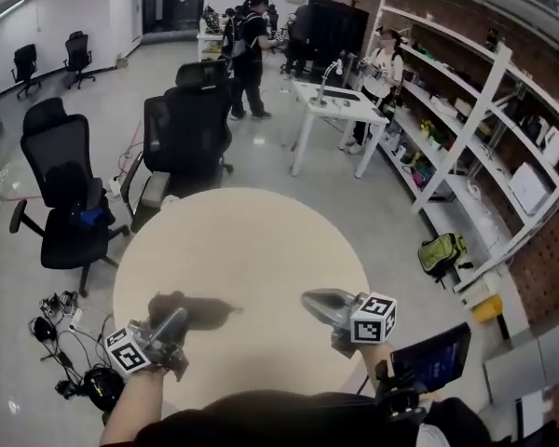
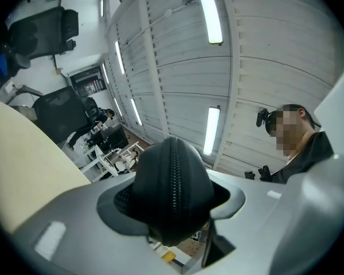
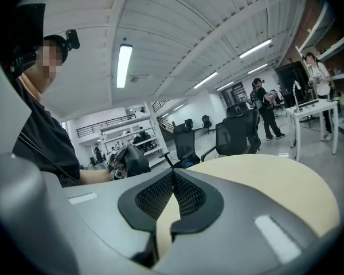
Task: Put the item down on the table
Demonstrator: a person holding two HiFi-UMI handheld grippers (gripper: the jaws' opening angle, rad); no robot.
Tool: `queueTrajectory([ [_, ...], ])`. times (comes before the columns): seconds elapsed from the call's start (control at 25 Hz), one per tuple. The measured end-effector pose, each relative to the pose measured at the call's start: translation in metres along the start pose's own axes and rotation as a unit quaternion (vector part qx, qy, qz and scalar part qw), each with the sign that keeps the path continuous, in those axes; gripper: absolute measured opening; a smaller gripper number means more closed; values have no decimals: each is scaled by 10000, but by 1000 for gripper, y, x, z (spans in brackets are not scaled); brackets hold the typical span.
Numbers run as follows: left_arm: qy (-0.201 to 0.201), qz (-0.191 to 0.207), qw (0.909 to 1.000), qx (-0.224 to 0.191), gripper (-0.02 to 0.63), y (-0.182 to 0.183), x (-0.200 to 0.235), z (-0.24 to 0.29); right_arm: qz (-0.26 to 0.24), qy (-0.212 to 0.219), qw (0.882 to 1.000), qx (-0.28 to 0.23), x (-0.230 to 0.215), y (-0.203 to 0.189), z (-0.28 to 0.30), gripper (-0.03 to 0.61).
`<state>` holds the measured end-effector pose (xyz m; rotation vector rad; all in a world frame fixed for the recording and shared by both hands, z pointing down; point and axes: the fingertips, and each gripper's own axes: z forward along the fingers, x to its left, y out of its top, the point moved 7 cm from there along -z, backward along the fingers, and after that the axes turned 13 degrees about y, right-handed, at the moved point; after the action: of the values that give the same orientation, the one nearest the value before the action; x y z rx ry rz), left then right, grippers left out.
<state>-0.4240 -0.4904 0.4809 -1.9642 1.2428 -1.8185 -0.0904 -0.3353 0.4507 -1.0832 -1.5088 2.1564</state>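
Note:
A black zippered case is held just above the near left part of the round beige table. My left gripper is shut on it. In the left gripper view the case fills the space between the grey jaws, zip facing the camera, and the gripper tilts upward toward the ceiling. My right gripper hovers over the table's near right side, shut and holding nothing; its ribbed pads meet in the right gripper view. From there the case shows at the left, in the other gripper.
Black office chairs stand beyond the table's far left edge. A white desk and long shelves are at the right, with people at the back. A green backpack and cables lie on the floor.

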Motion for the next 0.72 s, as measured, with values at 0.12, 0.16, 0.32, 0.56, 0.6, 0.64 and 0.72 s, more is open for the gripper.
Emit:
queueTrajectory([
  [0.12,416,-121,9989,-167,262,-15,10,3,125,180,9998,30,-35,-13,-2,15],
  [0.16,516,-115,9984,-210,261,-14,16,5,116,245,9996,-25,-48,-14,2,15],
  [0.32,690,44,9971,-329,262,9,29,34,-112,377,9991,-128,-81,5,17,15],
  [0.56,840,129,9956,-383,261,39,68,74,-225,411,9985,-287,-117,12,34,15],
  [0.6,786,113,9962,-369,261,44,76,85,-235,367,9985,-323,-126,14,35,15],
  [0.64,707,47,9969,-350,261,48,83,99,-249,313,9986,-351,-136,17,35,15],
  [0.72,554,-123,9979,-307,261,55,97,129,-279,203,9985,-416,-159,24,34,15],
])
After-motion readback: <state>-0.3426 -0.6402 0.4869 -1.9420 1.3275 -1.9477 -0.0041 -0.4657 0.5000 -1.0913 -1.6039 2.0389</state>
